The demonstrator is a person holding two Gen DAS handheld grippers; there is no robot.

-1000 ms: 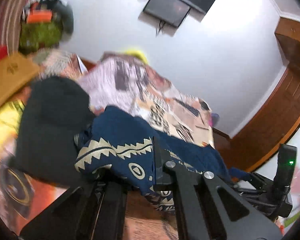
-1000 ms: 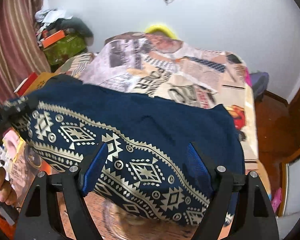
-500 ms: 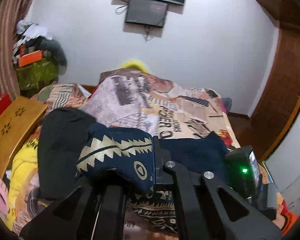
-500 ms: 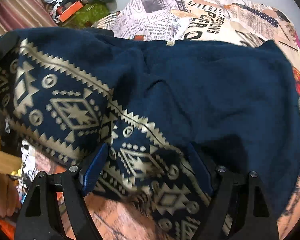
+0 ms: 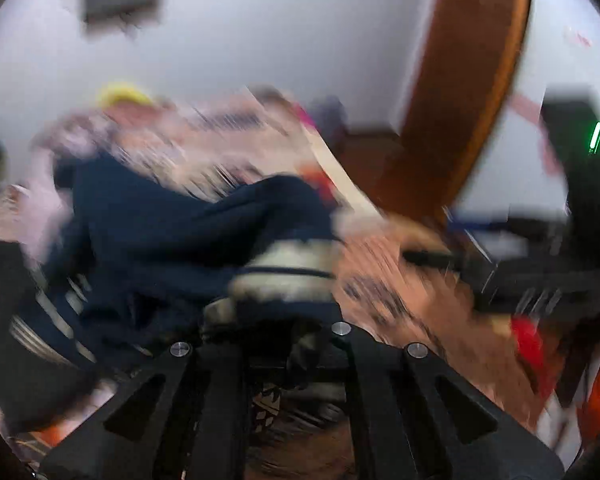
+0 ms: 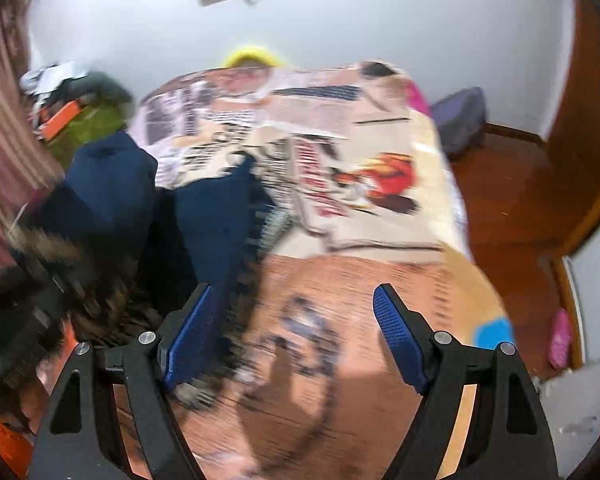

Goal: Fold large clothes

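Gripping the navy blue knitted garment with cream geometric trim [image 5: 172,232], the left gripper [image 5: 276,344] has its jaws clamped on the patterned hem, cloth bunched over the printed bedspread [image 6: 340,152]. The right gripper [image 6: 296,336] stands wide, nothing between its blue pads [image 6: 396,332], the garment just beside its left pad. One-handed, the fabric could bunch or twist, or slide off the bed edge.

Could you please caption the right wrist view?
Open right hand-held gripper above the printed bedspread, navy patterned garment at left.
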